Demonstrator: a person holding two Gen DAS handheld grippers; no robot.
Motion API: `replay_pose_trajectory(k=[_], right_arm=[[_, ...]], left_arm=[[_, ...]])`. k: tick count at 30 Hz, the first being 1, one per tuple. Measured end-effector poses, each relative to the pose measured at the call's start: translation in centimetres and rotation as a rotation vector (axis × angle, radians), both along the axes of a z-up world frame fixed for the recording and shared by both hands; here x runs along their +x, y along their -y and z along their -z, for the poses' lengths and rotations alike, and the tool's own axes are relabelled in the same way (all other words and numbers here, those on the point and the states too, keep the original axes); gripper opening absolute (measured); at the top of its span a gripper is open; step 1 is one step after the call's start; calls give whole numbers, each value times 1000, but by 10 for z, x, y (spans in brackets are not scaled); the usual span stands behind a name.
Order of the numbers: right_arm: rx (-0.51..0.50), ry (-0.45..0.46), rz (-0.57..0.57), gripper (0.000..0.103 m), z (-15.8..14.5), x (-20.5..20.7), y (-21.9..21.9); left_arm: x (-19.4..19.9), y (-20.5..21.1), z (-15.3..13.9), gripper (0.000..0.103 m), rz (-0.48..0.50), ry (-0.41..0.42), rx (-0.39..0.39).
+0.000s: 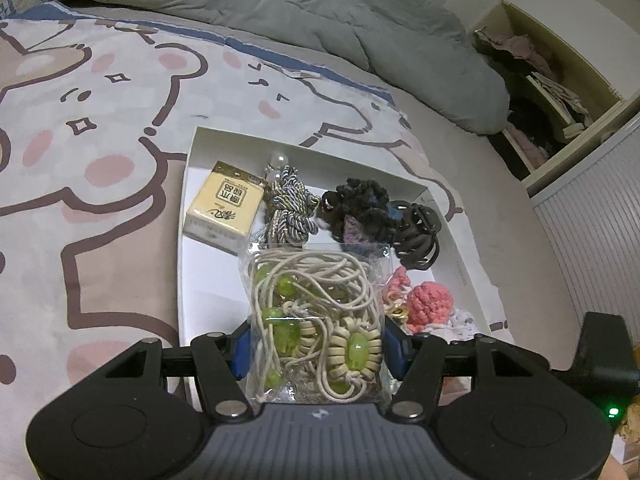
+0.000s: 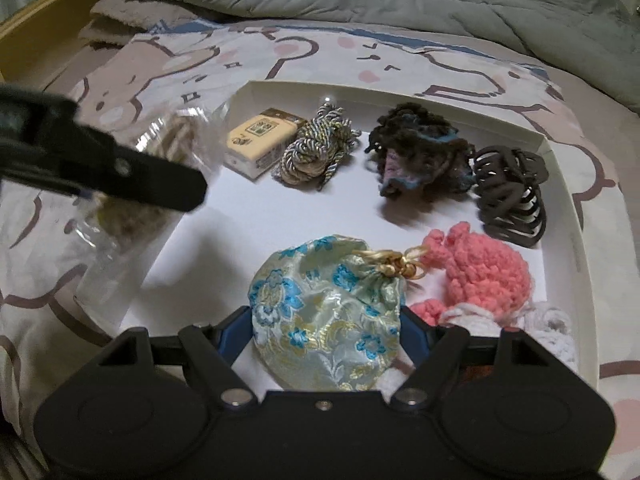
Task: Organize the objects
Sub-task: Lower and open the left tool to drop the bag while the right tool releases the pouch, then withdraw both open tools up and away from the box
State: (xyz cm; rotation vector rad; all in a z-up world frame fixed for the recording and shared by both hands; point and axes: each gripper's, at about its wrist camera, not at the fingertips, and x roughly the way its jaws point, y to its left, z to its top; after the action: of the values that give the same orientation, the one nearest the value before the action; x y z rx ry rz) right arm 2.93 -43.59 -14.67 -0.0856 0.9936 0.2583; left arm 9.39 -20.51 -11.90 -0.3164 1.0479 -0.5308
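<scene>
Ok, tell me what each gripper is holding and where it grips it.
The left gripper holds a clear bag of cord and green beads by its lower sides. The right gripper holds a floral brocade pouch across its body.

Bedroom surroundings around the sorting spot

A cartoon-bear printed bedsheet in cream, pink and brown (image 1: 100, 128) is lying spread over the bed, with a rumpled grey-green quilted duvet (image 1: 280, 12) bunching along its far edge. To the right, an open pale wooden cupboard (image 1: 560, 92) is showing crumpled clothes (image 1: 520, 46) on its shelves, just beside a white ribbed panel (image 1: 592, 216). A wooden bed frame edge (image 2: 48, 8) is curving past the far left corner.
</scene>
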Motion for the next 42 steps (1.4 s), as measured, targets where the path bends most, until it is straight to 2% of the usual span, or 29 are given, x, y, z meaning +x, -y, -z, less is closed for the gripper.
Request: replay_pose_trajectory(k=[2,3,4,5,12,21,25,31,34,42], right_arm=[[7,10,-6,78,-2,-2,0],[6,12,-10,78,-3,-3,0],[6,14,-14,80,-3,-2,0],[4,16,-17,83,-3,-2,1],[22,30,-13,86,-10,-4,9],[75,58,19,86,-24,-5,16],[97,36,46,88,-32,-4,14],[86,55,109,95,-59,-8,6],[59,48,158,96,-71,-11,2],[37,119,235,98,-110,-31,-2]], left_arm=[[0,4,0,68,6,10,15],[0,5,0,74,2,18,29],[-1,6,0,89,1,24,41],[-2,7,-1,94,5,33,53],[-4,12,-6,92,59,66,79],[-5,8,-14,92,67,94,105],[-7,4,-24,93,71,116,128],[-11,-9,-43,93,75,175,169],[-13,-15,-52,93,82,203,196],[-25,-45,-87,96,72,293,244]])
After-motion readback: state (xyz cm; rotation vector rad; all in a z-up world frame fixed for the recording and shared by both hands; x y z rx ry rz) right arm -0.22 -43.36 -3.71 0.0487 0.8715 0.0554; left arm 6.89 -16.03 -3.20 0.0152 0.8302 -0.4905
